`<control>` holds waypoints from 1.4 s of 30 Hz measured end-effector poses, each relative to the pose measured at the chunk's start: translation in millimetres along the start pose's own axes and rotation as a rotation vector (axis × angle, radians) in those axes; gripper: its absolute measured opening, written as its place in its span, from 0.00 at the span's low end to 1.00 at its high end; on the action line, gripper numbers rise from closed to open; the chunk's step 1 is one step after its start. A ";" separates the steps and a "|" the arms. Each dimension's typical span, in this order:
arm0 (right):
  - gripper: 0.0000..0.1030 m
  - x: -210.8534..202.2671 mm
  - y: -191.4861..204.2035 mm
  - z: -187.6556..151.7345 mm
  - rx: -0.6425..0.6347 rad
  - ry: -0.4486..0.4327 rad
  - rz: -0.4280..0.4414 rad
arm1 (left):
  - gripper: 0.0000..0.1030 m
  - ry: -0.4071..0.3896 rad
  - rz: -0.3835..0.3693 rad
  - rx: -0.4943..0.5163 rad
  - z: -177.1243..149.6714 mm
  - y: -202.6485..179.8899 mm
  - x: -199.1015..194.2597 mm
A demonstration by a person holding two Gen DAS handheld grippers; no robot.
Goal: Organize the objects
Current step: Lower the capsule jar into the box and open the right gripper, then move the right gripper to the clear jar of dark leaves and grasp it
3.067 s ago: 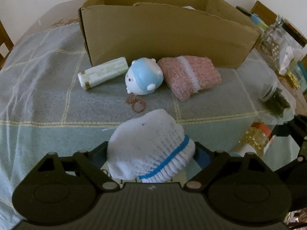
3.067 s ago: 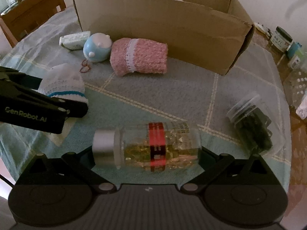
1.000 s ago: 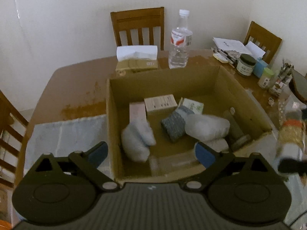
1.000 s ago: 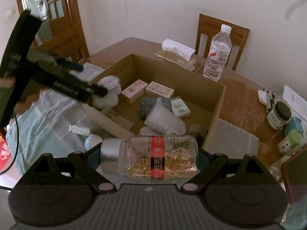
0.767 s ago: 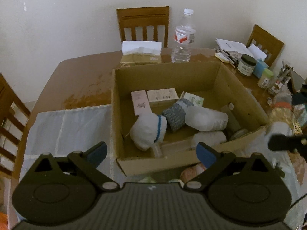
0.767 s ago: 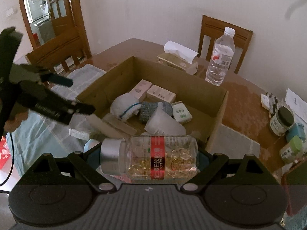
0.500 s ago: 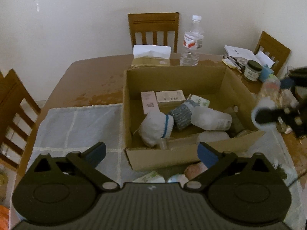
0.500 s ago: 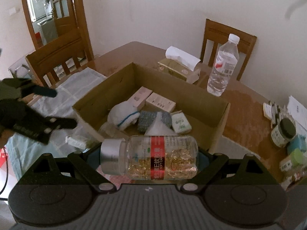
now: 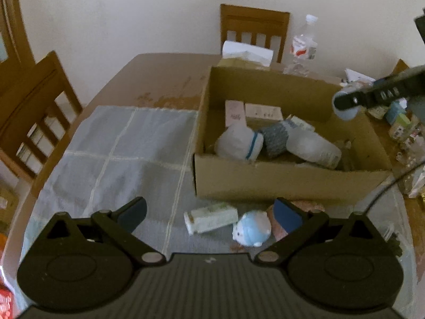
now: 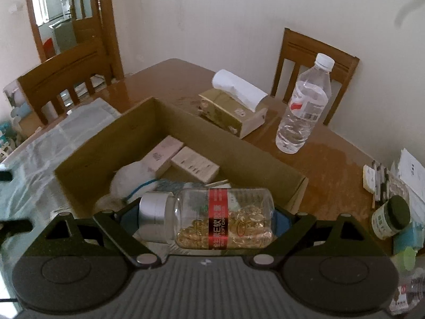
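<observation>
A cardboard box [image 9: 287, 182] stands on the table and holds a white sock with a blue stripe [image 9: 239, 145], a grey sock, small cartons and a clear bottle. My left gripper [image 9: 209, 212] is open and empty, above the cloth in front of the box. Below it lie a green-white carton [image 9: 211, 217], a blue toy [image 9: 252, 231] and a pink knit piece [image 9: 308, 207]. My right gripper [image 10: 208, 219] is shut on a clear capsule bottle [image 10: 212, 219] with a silver cap and red label, held sideways above the box [image 10: 87, 156]. It also shows in the left wrist view [image 9: 377, 95].
A tissue box [image 10: 233, 111] and a water bottle [image 10: 305, 106] stand behind the box. Jars and papers [image 10: 390, 212] crowd the table's right side. Wooden chairs [image 9: 32, 111] stand at the left and back. A pale checked cloth [image 9: 119, 146] covers the near table.
My left gripper has let the white sock go into the box and pulled back toward the front left. My right gripper has carried the capsule bottle forward over the box.
</observation>
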State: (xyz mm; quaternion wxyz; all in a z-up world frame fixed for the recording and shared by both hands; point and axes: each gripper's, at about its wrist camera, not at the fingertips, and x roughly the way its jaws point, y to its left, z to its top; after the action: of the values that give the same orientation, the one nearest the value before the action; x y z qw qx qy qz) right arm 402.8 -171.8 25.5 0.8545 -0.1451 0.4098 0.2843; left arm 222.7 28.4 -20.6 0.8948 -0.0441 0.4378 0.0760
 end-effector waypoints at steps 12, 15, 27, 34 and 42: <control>1.00 9.6 -4.5 -0.8 -0.002 -0.023 -0.031 | 0.98 0.038 0.053 -0.054 -17.9 2.0 -2.1; 1.00 1.1 -3.0 -4.9 0.010 -0.033 -0.024 | 0.98 0.037 0.057 -0.048 -17.2 2.0 -1.8; 1.00 -35.7 9.9 -47.7 0.139 -0.042 -0.094 | 0.98 0.020 0.012 0.046 -12.0 7.8 18.5; 1.00 -50.1 21.7 -83.9 0.248 -0.030 -0.162 | 0.98 0.028 -0.005 0.074 -12.2 8.3 31.9; 1.00 -42.4 35.6 -145.9 0.461 0.041 -0.233 | 0.98 0.059 -0.034 0.039 -19.4 17.4 43.0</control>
State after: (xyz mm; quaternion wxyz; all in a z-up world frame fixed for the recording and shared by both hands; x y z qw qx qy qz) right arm 269.8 -229.2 -32.6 0.8834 0.0014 0.4617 0.0803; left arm 230.6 46.9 -66.7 0.8832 -0.0363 0.4648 0.0509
